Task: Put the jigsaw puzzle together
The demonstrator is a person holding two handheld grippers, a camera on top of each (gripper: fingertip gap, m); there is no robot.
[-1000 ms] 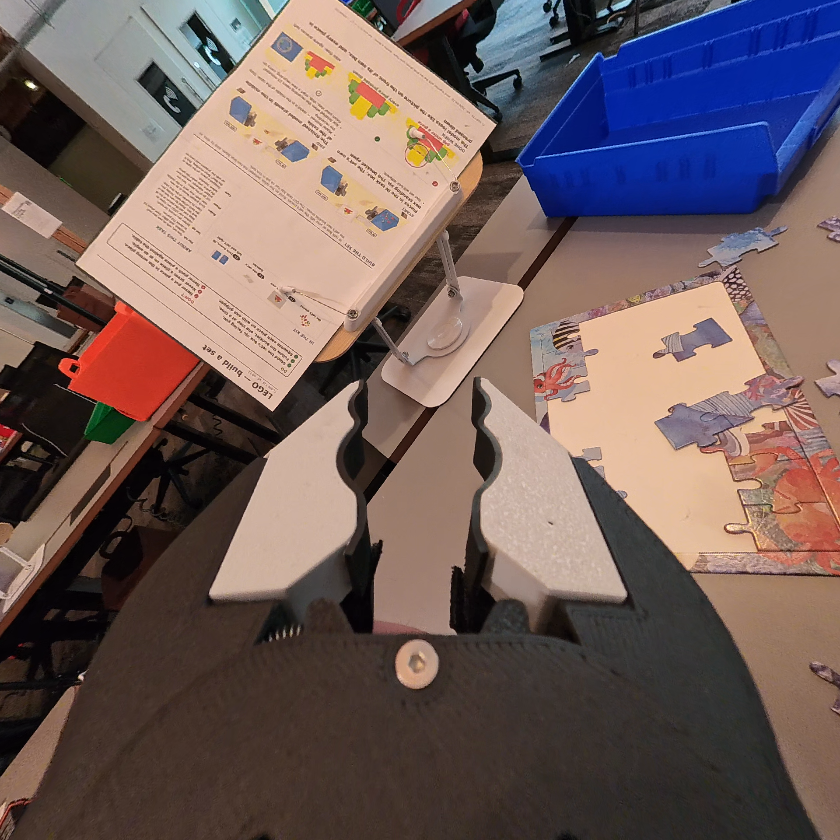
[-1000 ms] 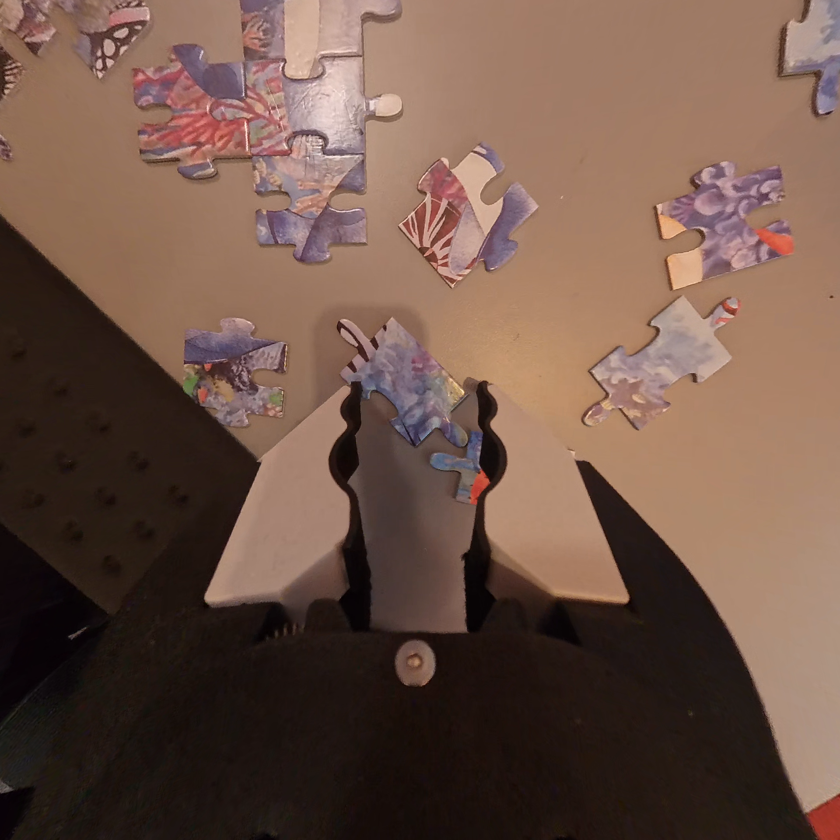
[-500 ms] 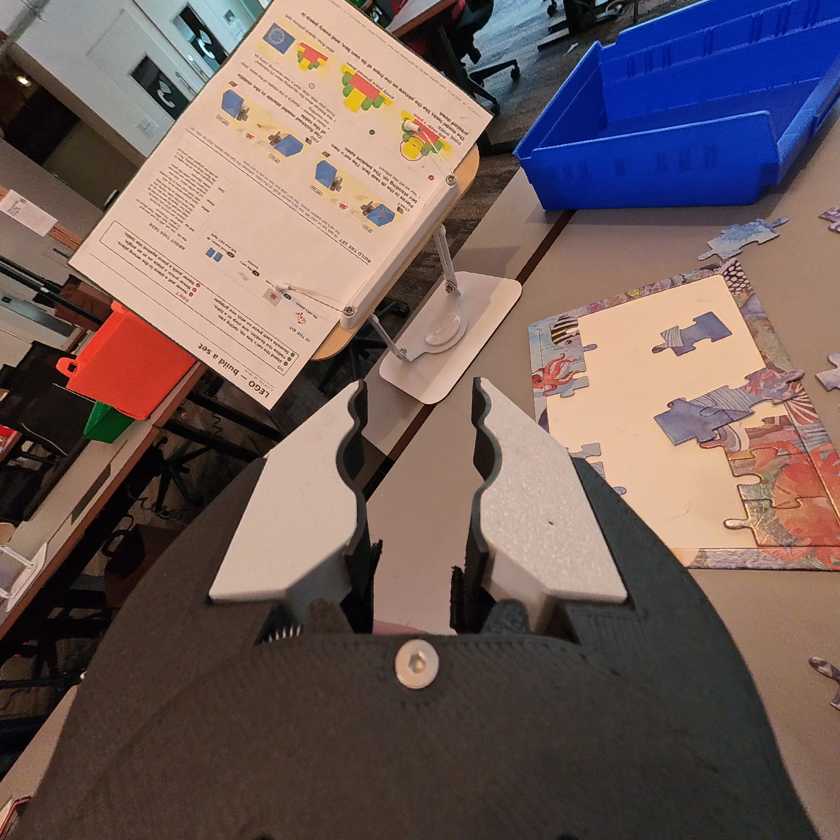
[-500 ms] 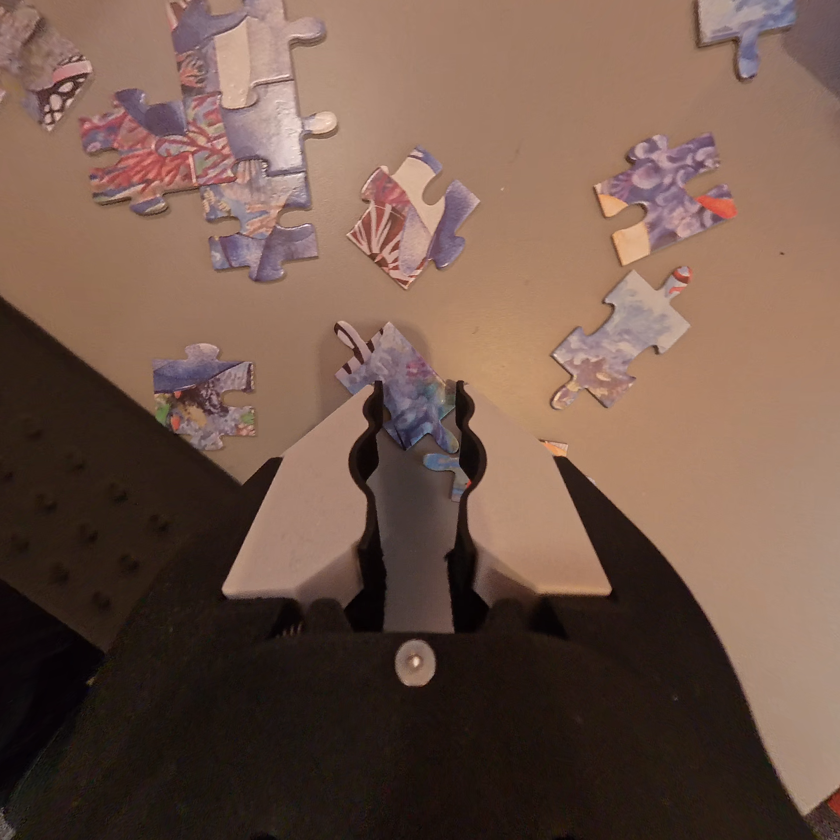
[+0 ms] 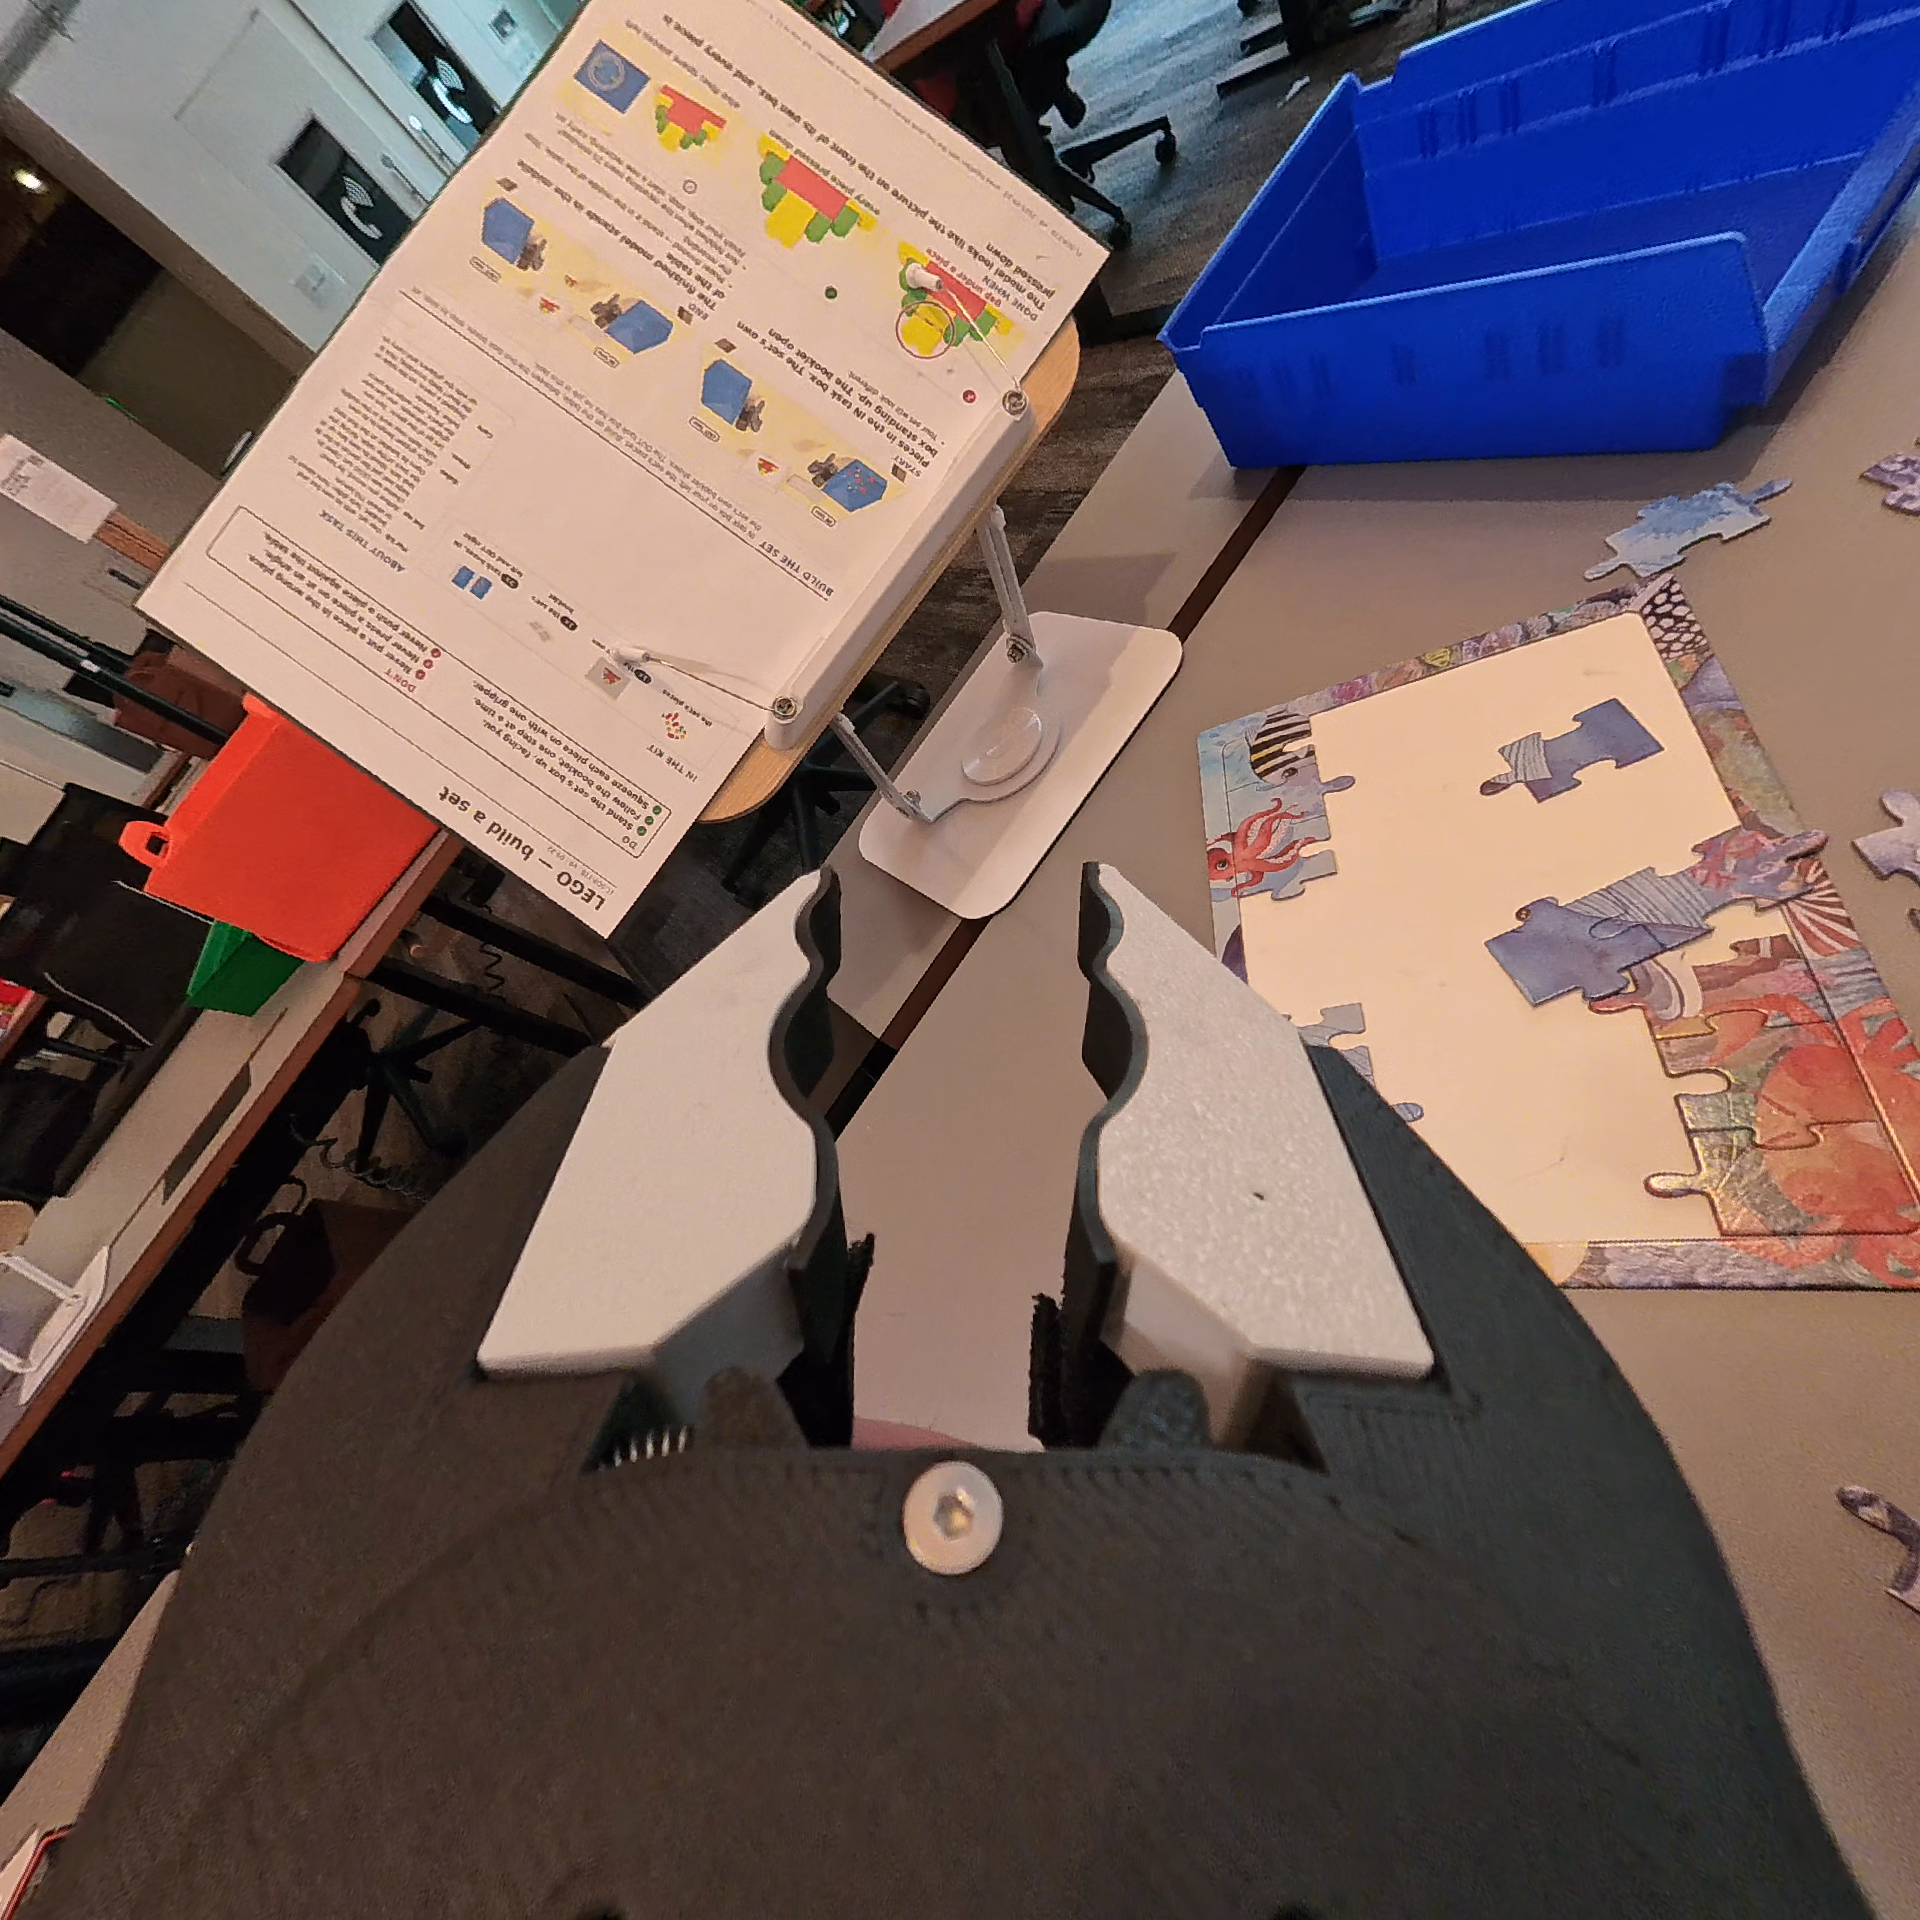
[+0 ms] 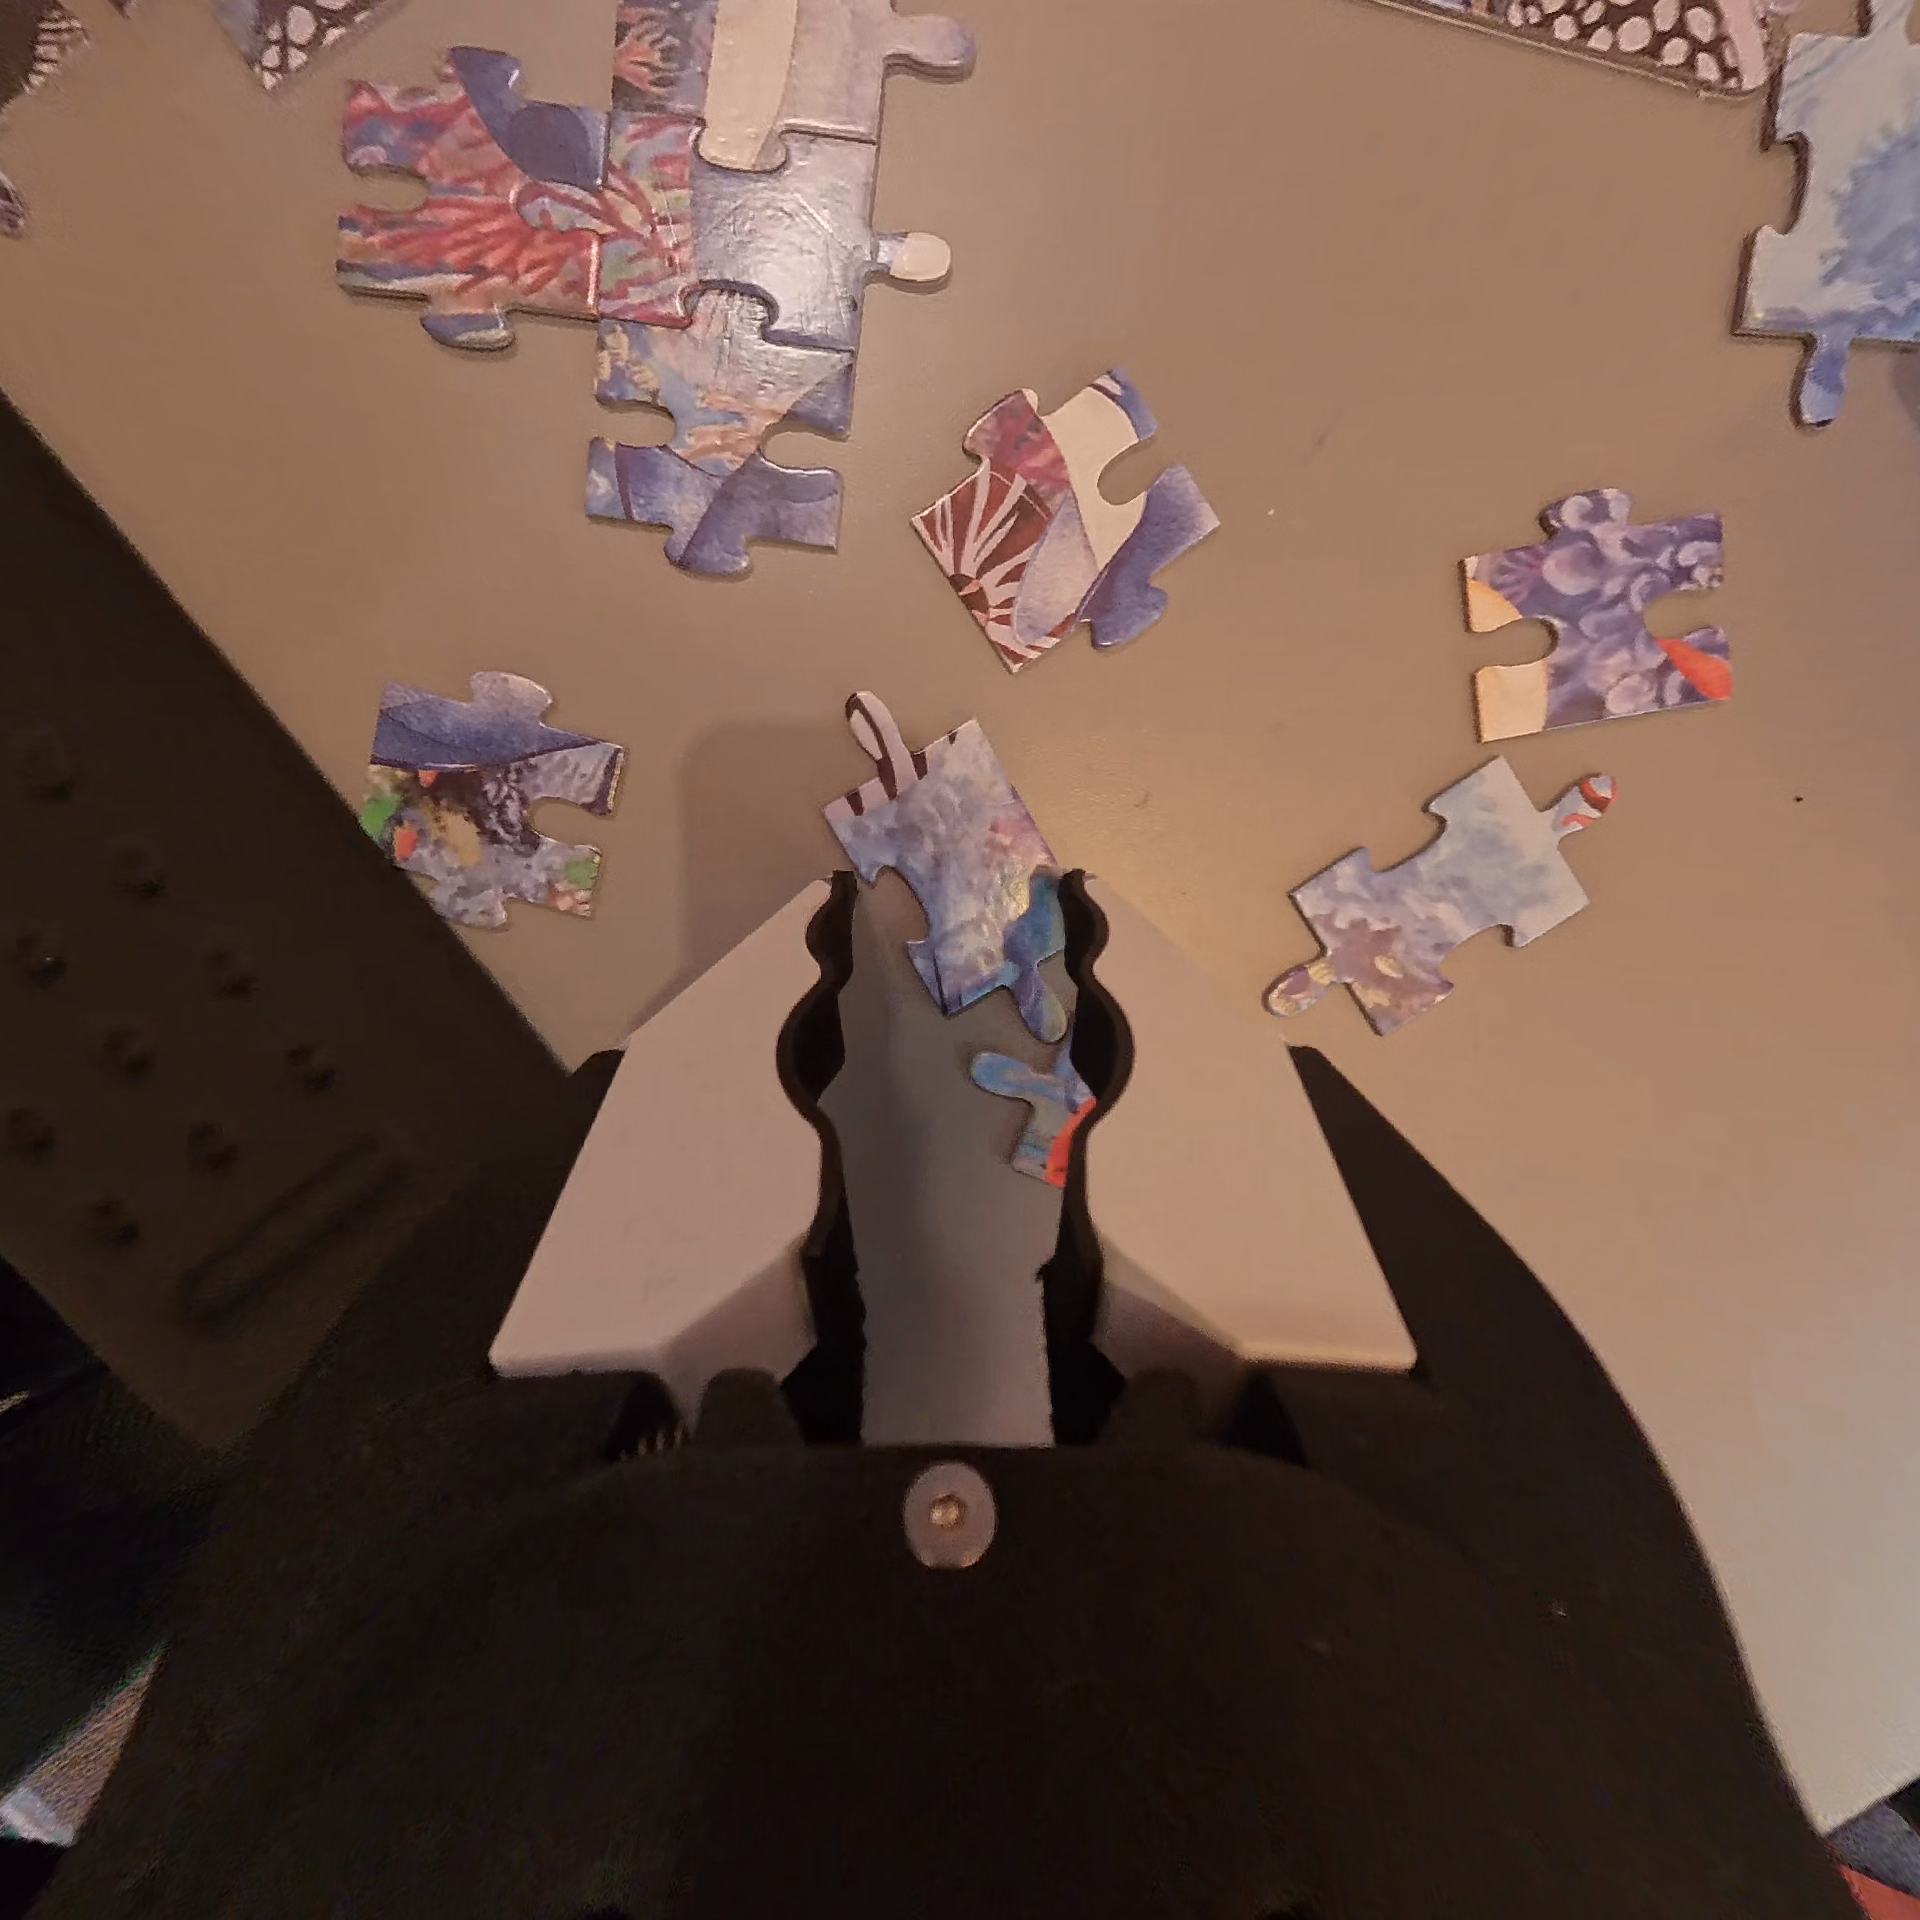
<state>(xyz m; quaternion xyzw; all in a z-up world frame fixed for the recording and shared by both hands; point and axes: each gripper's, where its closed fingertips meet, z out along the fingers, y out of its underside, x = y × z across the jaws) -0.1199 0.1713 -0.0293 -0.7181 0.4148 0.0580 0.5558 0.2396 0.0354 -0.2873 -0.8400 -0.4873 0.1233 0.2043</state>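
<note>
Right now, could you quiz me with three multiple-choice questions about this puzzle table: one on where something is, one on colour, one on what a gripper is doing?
1. Where is the puzzle frame?
A. Flat on the table
B. In the bin
C. On the stand

2. What colour is the bin?
A. Green
B. Blue
C. White

3. The left gripper is:
A. Holding a piece
B. Open, empty
C. Gripping paper

Answers: 1 A, it lies flat on the grey table. 2 B, its walls are blue. 3 B, only a gap shows between its fingers.

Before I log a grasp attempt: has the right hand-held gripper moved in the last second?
Yes. The right hand-held gripper drifted right, then back left across the loose pieces, its fingers narrowing then reopening around the striped-tab piece.
</note>
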